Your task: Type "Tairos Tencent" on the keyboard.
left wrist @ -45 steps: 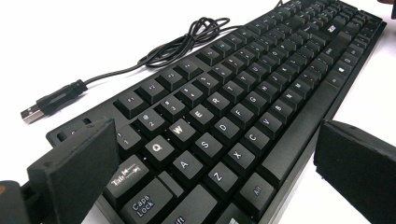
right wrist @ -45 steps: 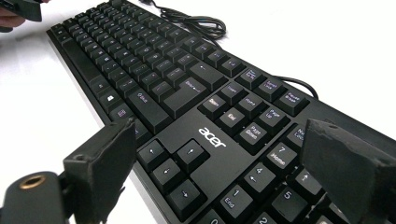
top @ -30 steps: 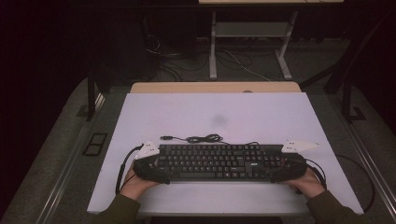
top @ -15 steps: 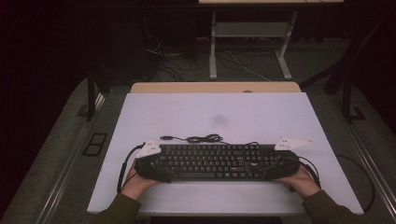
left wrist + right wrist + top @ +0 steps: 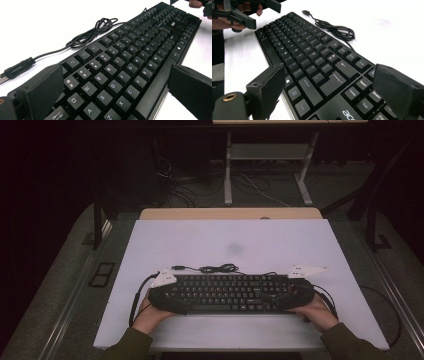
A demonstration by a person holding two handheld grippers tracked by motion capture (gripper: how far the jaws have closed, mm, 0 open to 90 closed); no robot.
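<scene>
toward the 6 o'clock edge of the white worktop [image 5: 280,240] a black keyboard [image 5: 227,292] is laid lengthwise from 9 to 3 o'clock, its coiled cable [image 5: 217,268] resting just beyond it at 12 o'clock. the left gripper [image 5: 167,295] is placed at the keyboard's 9 o'clock end and the right gripper [image 5: 295,295] at its 3 o'clock end. in the left gripper view the fingers [image 5: 42,90] are spread, one on either side of the keyboard's depth, and no squeeze is seen; the same is seen in the right gripper view, where the fingers [image 5: 265,90] are spread across the end by the numeric pad. the keyboard is judged stiff, fairly light, and smooth at its plastic edges, so slipping is likely unless both short ends are taken together across front and back rims, clear of the keys. the trailing cable may drag. compared with half a second ago, the keyboard and both grippers are found shifted slightly toward 9 o'clock, the right end most clearly.
</scene>
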